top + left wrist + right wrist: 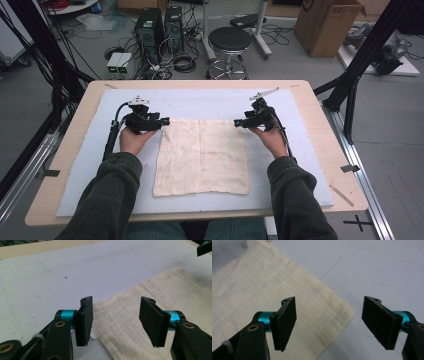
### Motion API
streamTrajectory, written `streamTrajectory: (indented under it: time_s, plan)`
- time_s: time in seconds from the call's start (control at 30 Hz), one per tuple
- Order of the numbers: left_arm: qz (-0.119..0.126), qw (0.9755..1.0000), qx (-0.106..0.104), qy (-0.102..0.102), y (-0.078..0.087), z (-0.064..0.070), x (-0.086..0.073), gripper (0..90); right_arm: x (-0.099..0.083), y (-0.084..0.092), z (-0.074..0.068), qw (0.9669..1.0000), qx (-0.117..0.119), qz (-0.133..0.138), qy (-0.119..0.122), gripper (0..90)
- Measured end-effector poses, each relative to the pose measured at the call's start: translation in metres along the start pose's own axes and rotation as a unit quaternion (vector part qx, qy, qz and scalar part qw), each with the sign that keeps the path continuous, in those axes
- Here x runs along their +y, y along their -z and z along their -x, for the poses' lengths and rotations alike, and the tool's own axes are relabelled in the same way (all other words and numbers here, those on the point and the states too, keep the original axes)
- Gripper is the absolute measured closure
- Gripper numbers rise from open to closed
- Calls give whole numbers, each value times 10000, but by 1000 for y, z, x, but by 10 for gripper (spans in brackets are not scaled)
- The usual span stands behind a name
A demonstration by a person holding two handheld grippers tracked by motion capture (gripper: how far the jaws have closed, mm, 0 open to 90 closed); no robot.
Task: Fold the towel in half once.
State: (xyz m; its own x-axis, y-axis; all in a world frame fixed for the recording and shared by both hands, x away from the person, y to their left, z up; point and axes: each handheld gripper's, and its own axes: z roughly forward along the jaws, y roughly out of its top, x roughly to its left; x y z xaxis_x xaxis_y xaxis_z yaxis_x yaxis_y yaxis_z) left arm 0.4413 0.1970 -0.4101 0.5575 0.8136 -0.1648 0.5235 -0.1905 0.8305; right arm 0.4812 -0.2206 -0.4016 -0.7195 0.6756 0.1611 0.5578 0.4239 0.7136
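Cream cloth (201, 156) flat at the middle of the pale mat (75, 190); left gripper (164, 121) at its far left corner, right gripper (237, 122) at its far right corner; both jaws released, spread wide, likely poised to pinch those corners.

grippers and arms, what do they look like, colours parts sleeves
Both the left gripper and the right gripper are black, with flat rectangular black pads on teal metal collars and brass-coloured rivets. A black cable trails from each, and each carries a grey plate on top. The person wears dark olive-green long sleeves and blue jeans.
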Motion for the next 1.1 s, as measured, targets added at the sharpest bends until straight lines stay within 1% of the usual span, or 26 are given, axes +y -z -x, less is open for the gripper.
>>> streamTrajectory:
  time_s: [0.03, 0.1, 0.17, 0.2, 0.27, 0.3, 0.37, 0.4, 0.43, 0.5, 0.53, 0.6, 0.63, 0.7, 0.77, 0.8, 0.87, 0.9, 0.93, 0.97, 1.0, 1.03, 1.07, 1.1]
  plan:
    - [-22, 10000, 30, 8, -3, -2, -1, 471, -1, -2, 2, 10000, 11, -32, 0, 308]
    - [1, 9999, 131, 103, -8, -5, -2, 493, -2, -6, 5, 9999, -9, -98, -54, 351]
    - [82, 9994, 297, 149, -12, -8, -3, 548, -4, -9, 9, 9999, -25, -111, -87, 377]
    - [106, 9990, 381, 227, -15, -9, -4, 563, -4, -10, 11, 9998, -62, -122, -126, 394]
    - [95, 9986, 385, 357, -18, -13, -6, 597, -5, -11, 14, 9997, -130, -100, -197, 429]
    - [43, 9985, 385, 393, -20, -15, -8, 600, -5, -12, 14, 9996, -190, -95, -212, 442]
    - [-93, 9984, 344, 441, -24, -17, -11, 589, -6, -14, 16, 9994, -230, -87, -241, 460]
    - [-170, 9984, 319, 443, -25, -17, -12, 586, -6, -16, 15, 9992, -240, -124, -278, 466]
    - [-254, 9983, 301, 435, -27, -17, -13, 578, -6, -17, 15, 9992, -283, -144, -259, 473]
    - [-413, 9978, 312, 410, -29, -18, -15, 563, -7, -20, 16, 9990, -292, -166, -308, 486]
    - [-427, 9976, 308, 457, -30, -18, -16, 569, -7, -21, 16, 9986, -343, -209, -338, 490]
    - [-481, 9974, 303, 452, -32, -18, -17, 578, -8, -22, 17, 9982, -374, -211, -409, 492]
    - [-465, 9973, 321, 459, -32, -17, -17, 593, -9, -23, 18, 9979, -399, -221, -462, 499]
    - [-454, 9975, 269, 469, -33, -17, -17, 630, -10, -25, 19, 9974, -430, -262, -507, 507]
    - [-451, 9975, 325, 437, -34, -15, -17, 662, -10, -26, 20, 9969, -508, -261, -539, 520]
    - [-444, 9976, 286, 438, -34, -15, -17, 686, -11, -27, 21, 9966, -547, -249, -565, 525]
    - [-470, 9978, 293, 376, -34, -13, -17, 720, -11, -29, 21, 9966, -487, -237, -620, 536]
    - [-496, 9978, 274, 355, -34, -13, -17, 746, -11, -30, 21, 9969, -480, -232, -573, 551]
    - [-513, 9978, 262, 339, -34, -12, -17, 776, -11, -31, 20, 9972, -450, -258, -539, 572]
    - [-515, 9977, 254, 348, -34, -12, -17, 809, -11, -33, 18, 9973, -492, -276, -473, 596]
    - [-535, 9977, 252, 322, -33, -11, -17, 827, -10, -33, 17, 9973, -536, -289, -415, 652]
    - [-536, 9978, 263, 275, -33, -10, -17, 846, -10, -34, 16, 9976, -473, -316, -393, 695]
    - [-561, 9979, 272, 200, -33, -9, -16, 856, -9, -34, 14, 9976, -483, -354, -342, 741]
    - [-554, 9980, 252, 183, -32, -8, -16, 860, -9, -35, 12, 9978, -467, -389, -260, 796]
